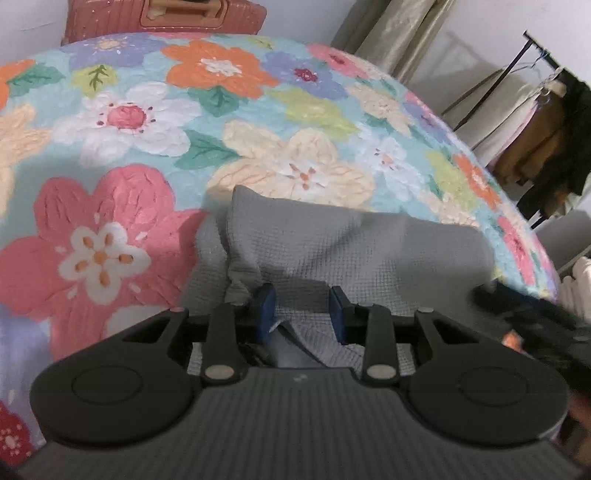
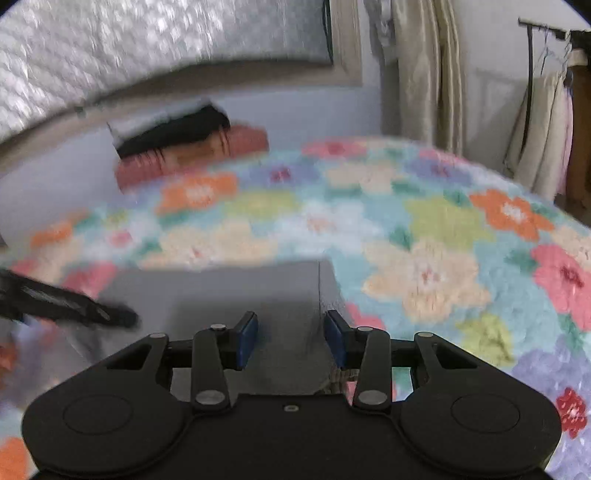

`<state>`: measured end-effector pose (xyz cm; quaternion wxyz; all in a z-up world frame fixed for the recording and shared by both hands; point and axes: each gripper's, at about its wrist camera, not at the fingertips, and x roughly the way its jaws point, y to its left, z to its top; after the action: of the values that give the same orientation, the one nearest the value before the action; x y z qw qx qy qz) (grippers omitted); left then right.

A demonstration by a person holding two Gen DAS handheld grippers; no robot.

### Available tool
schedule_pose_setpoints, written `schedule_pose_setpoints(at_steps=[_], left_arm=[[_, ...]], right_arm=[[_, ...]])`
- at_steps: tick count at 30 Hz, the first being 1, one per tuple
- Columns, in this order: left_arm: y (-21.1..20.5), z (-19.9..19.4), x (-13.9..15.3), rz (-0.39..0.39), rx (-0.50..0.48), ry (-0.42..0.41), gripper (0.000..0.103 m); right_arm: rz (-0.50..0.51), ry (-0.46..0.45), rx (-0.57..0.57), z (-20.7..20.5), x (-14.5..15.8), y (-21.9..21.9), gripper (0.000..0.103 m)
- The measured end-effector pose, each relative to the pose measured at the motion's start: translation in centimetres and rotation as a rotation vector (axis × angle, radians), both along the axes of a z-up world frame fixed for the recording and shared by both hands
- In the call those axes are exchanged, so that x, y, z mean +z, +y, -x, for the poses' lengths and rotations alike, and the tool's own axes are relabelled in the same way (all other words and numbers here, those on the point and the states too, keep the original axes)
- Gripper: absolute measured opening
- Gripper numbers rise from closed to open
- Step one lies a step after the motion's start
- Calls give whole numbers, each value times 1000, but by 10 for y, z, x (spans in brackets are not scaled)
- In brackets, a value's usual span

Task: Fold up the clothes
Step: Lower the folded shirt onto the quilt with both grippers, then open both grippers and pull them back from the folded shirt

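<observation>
Grey waffle-knit garment (image 1: 332, 243) lying folded on the flowered bedspread (image 1: 122, 122), near its front edge. Left gripper (image 1: 303, 314) low over the cloth, jaws partly open, blue pads apart with rumpled fabric between them, a bunched fold touching the left pad; no clear pinch. Right gripper (image 2: 291, 339) above the garment's right-hand edge, jaws partly open, nothing clamped. Right-wrist view blurred. Pink suitcase (image 1: 166, 18) behind the bed; clothes rack (image 1: 546, 122) at far right.

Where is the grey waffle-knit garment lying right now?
The grey waffle-knit garment lies on the floral bedspread, low and centre in both wrist views, just ahead of the left gripper and right gripper.
</observation>
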<state>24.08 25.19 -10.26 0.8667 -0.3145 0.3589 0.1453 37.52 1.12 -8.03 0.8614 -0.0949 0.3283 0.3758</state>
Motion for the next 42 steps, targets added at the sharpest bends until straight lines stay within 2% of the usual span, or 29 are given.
schedule_pose_setpoints(at_steps=[4, 7, 10, 13, 16, 18, 22, 23, 24, 28, 33, 35, 37, 42], left_arm=[[3, 1, 1, 42, 4, 10, 32], [3, 0, 0, 36, -4, 17, 32], [-2, 1, 4, -4, -17, 27, 32], [-9, 10, 11, -41, -23, 31, 32], [-22, 24, 19, -101, -16, 57, 34], [-34, 32, 27, -139, -26, 65, 49], [-55, 37, 35, -213, -22, 126, 61], [-60, 38, 35, -235, -12, 148, 69], [-64, 41, 35, -251, -1, 168, 71], [-77, 55, 38, -247, -24, 213, 71], [-95, 78, 51, -249, -61, 193, 75], [-101, 88, 53, -233, -51, 168, 80], [-111, 98, 54, -231, -41, 147, 83], [-140, 109, 55, -282, -84, 160, 88]], right_arm=[[-85, 176, -62, -18, -14, -20, 45], [-93, 204, -64, -20, -15, -22, 46], [-78, 192, -69, -14, -16, -22, 48], [-49, 180, -73, -5, -14, -24, 56], [-41, 169, -77, 7, -8, -29, 57], [-17, 142, -63, 18, -1, -31, 57], [26, 78, -45, 42, 13, -33, 57], [24, 71, -45, 48, 17, -36, 57], [19, 66, -44, 53, 21, -39, 57], [-7, 38, -39, 83, 41, -54, 60], [-10, 2, 10, 126, 58, -62, 65], [-26, -1, 15, 140, 62, -67, 77], [-33, 4, 13, 152, 63, -72, 83], [7, 41, -9, 171, 59, -82, 83]])
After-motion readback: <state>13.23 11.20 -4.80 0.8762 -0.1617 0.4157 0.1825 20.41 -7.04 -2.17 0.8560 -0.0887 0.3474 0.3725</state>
